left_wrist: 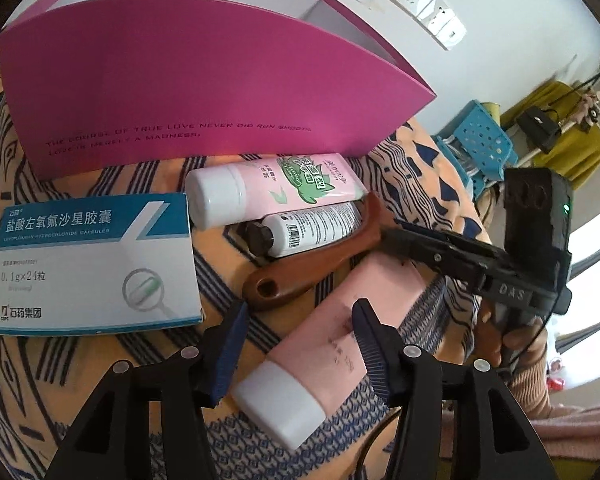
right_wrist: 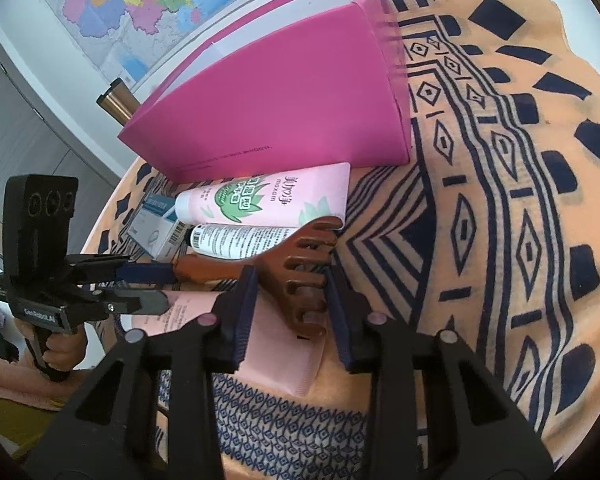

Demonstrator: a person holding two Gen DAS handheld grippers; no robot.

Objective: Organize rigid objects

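A brown wooden back scratcher [left_wrist: 312, 256] lies on the patterned cloth, its claw head [right_wrist: 300, 276] between my right gripper's [right_wrist: 292, 312] open fingers. My left gripper [left_wrist: 300, 344] is open, straddling a plain pink tube [left_wrist: 328, 344] with a white cap. Beside it lie a pink aloe tube [left_wrist: 276, 188], a small white bottle with a black cap [left_wrist: 304, 232] and a blue-white medicine box [left_wrist: 92, 264]. A magenta open box [left_wrist: 188, 92] stands behind them; it also shows in the right wrist view [right_wrist: 284, 104]. The right gripper shows in the left wrist view [left_wrist: 396, 232] at the scratcher's head.
An orange cloth with dark blue patterns [right_wrist: 500, 200] covers the table. A blue perforated basket [left_wrist: 480, 140] and a yellow cloth sit off the table's right. A wall map [right_wrist: 140, 4] and a metal cylinder [right_wrist: 116, 100] are behind the magenta box.
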